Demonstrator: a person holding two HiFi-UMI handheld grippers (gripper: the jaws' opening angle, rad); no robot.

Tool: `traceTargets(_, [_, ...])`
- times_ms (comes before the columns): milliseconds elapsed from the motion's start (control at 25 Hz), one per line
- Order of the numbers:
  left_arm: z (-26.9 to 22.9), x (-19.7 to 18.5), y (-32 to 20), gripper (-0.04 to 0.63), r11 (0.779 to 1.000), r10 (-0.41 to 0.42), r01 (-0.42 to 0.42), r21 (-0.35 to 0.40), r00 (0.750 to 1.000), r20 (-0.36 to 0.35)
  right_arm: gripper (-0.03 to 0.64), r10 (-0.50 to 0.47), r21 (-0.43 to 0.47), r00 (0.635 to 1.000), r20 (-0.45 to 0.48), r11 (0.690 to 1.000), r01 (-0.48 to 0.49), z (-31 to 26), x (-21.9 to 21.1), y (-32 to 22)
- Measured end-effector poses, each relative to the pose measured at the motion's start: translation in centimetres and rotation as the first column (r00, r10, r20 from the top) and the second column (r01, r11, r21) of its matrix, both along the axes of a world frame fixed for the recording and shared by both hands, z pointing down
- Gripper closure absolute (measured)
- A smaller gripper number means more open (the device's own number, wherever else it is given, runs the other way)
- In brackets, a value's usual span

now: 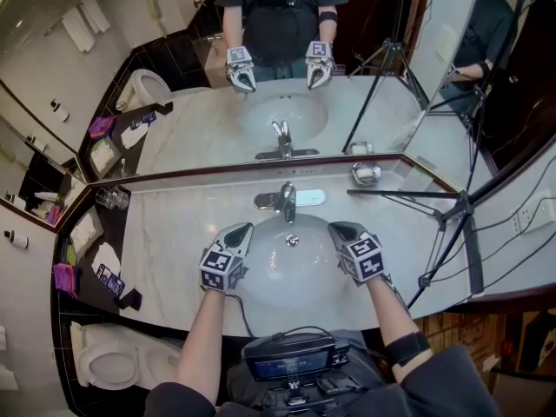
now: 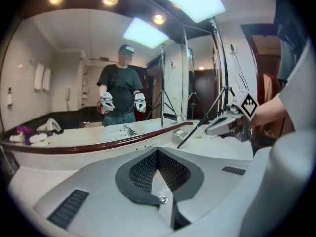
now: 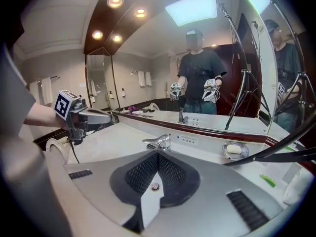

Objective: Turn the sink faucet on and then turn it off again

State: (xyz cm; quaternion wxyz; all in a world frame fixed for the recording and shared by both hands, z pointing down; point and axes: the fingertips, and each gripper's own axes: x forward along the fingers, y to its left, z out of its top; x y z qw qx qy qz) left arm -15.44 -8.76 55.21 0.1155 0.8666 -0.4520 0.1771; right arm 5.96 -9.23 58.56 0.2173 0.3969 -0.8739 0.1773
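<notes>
Two claws, both shut tight, pads together, nothing between them. Left claw (image 1: 242, 230) hangs over the left side of the sink basin (image 1: 300, 268), right claw (image 1: 340, 228) over the right side; neither touches anything. Faucet (image 1: 285, 200) sits between and beyond them at the back rim of the basin, on the marble countertop (image 1: 174, 233), just below the mirror edge. Chrome body, single lever on top. My read: rigid metal, smooth and probably slippery, light pivot action, so no squeeze needed. Best contact is the lever's free end: hook a closed tip under it to lift, press on top to drop it. Can't make out any water running. Soap dish (image 1: 366, 174) is well off to the right, out of the path
</notes>
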Motion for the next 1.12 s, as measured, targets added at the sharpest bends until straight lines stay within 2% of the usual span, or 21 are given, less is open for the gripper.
traceTargets(80, [-0.5,-0.7,0.6,0.595,0.999,-0.043,0.042,-0.012,0.996,-0.072,0.596,0.005,0.003,1.0,0.0,1.0,-0.005,-0.2,0.4,0.3])
traceTargets(360, [-1.1,-1.4,2.3,0.595,0.996,-0.086,0.082,-0.035,0.989,-0.121,0.596,0.006,0.006,1.0,0.001,1.0,-0.006,-0.2,0.8,0.9])
traceTargets(560, [-1.1,-1.8,3.0,0.595,0.995,-0.097,0.094,-0.029,0.988,-0.121,0.596,-0.006,0.013,1.0,-0.002,1.0,0.006,-0.3,0.5,1.0])
traceTargets(840, [-1.8,-3.5,3.5,0.595,0.988,-0.156,0.157,-0.001,0.981,-0.115,0.597,-0.014,0.009,1.0,-0.006,1.0,0.014,-0.6,0.0,1.3])
traceTargets(1000, [-2.1,-6.1,4.4,0.595,0.977,-0.209,0.211,0.014,0.974,-0.091,0.596,-0.018,0.014,1.0,-0.005,1.0,0.018,-0.1,0.1,1.0])
traceTargets(1120, [-2.5,-10.1,5.8,0.595,0.96,-0.277,0.279,0.023,0.958,-0.069,0.597,-0.02,0.014,1.0,-0.009,1.0,0.02,-0.8,0.0,1.0])
